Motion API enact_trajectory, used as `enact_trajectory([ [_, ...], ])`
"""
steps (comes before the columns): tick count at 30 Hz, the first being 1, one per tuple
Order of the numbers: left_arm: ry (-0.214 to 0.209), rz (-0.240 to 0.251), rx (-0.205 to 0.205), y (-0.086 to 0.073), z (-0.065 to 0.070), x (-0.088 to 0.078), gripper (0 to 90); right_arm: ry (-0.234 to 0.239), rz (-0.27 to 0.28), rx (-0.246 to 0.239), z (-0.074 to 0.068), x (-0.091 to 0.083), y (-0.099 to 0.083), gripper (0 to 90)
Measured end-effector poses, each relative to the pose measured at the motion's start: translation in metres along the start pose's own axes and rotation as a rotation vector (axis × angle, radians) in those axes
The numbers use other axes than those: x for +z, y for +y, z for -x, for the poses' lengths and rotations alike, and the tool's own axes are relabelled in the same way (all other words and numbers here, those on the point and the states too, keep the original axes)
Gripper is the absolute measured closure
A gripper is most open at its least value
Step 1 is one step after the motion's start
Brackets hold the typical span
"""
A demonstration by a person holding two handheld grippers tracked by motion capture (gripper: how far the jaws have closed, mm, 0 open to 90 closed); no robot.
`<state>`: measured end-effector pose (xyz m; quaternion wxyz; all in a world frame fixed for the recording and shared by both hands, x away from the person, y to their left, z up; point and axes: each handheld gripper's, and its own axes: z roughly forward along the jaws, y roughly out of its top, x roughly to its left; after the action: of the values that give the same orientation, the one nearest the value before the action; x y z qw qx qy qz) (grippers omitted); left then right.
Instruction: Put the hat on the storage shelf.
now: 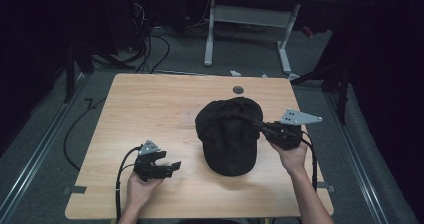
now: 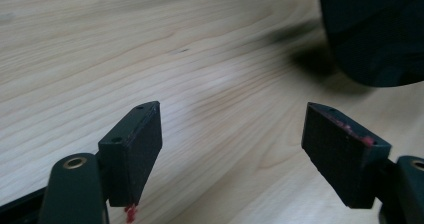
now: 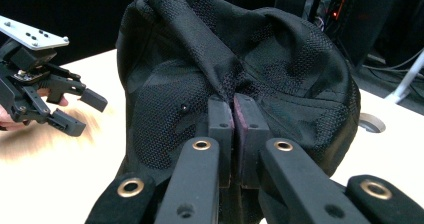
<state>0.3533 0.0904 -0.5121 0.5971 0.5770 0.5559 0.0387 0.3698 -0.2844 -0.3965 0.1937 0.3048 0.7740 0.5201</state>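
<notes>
Black mesh cap (image 1: pixel 227 134) on wooden table, right of centre, brim toward person; crown fabric bunched and lifted into fold at its right side.

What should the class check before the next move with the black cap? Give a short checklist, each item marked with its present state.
1. Right hand-held gripper shut on the cap's fabric: ok.
2. Left hand-held gripper open, nothing between its pads: ok.
3. Left hand-held gripper apart from the cap: ok.
4. Cap fully on the table, away from edges: ok.
5. Depth of the fabric pinch: cannot tell.
</notes>
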Motion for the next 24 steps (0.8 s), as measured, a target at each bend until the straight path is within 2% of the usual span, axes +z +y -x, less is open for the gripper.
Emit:
enact_trajectory([
  [4, -0.077, -0.031, -0.003, 0.003, 0.017, -0.001, 23.8, 0.016, 0.012, -0.006, -0.003, -0.002, 0.001, 87.9],
  [5, -0.077, -0.031, -0.003, 0.003, 0.017, -0.001, 23.7, 0.016, 0.012, -0.006, -0.003, -0.002, 0.001, 87.9],
  [8, -0.118, -0.052, -0.018, 0.004, 0.023, -0.002, 23.5, 0.026, 0.017, -0.011, -0.006, -0.001, 0.001, 87.9],
  [12, -0.156, -0.087, -0.012, 0.002, 0.032, -0.001, 22.6, 0.043, 0.023, -0.015, -0.01, 0.0, 0.0, 87.9],
  [20, -0.23, -0.104, -0.027, 0.006, 0.048, -0.001, 22.2, 0.083, 0.044, -0.015, -0.017, 0.001, 0.001, 87.9],
  [24, -0.241, -0.111, -0.024, 0.007, 0.053, 0.0, 22.2, 0.094, 0.052, -0.015, -0.019, 0.002, 0.001, 87.9],
])
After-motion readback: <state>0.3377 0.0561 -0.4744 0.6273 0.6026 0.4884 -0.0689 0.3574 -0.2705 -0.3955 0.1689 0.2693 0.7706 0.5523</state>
